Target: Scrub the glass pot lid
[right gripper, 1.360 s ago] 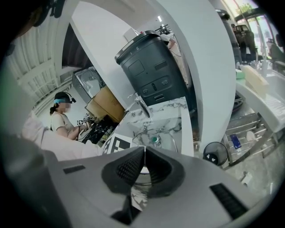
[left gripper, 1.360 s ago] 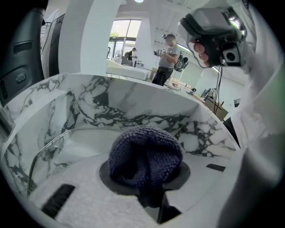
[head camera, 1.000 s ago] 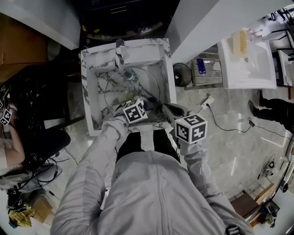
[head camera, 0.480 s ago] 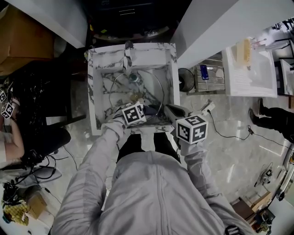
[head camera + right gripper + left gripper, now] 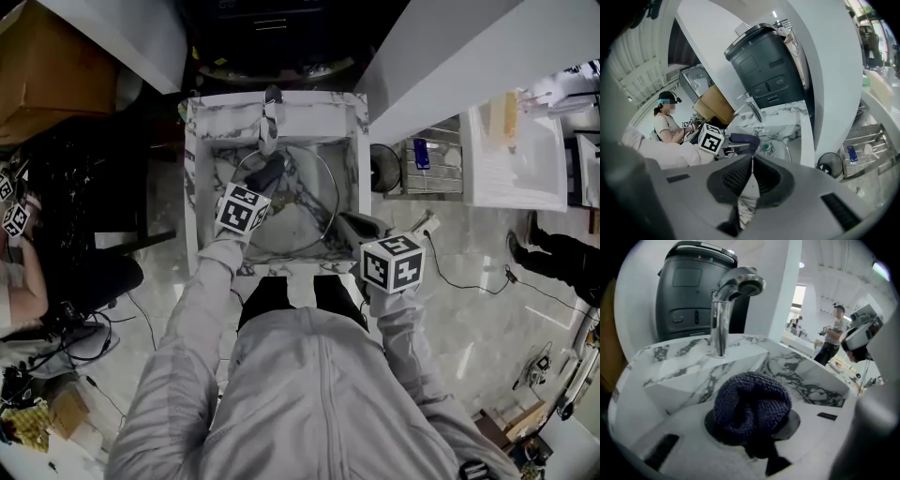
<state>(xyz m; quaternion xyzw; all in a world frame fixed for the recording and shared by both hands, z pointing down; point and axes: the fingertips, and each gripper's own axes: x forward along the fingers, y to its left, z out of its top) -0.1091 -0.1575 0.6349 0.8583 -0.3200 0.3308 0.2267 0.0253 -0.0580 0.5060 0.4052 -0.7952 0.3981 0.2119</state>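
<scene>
My left tongs have moved up from the front rim of the marble sink and now sit over the back part of the basin, just below the faucet. The glass pot lid is lying flat in the sink, under and beside them. They're clamped on a dark blue knitted scrubber. My right tongs are pinched closed on nothing, by the sink's front right corner.
</scene>
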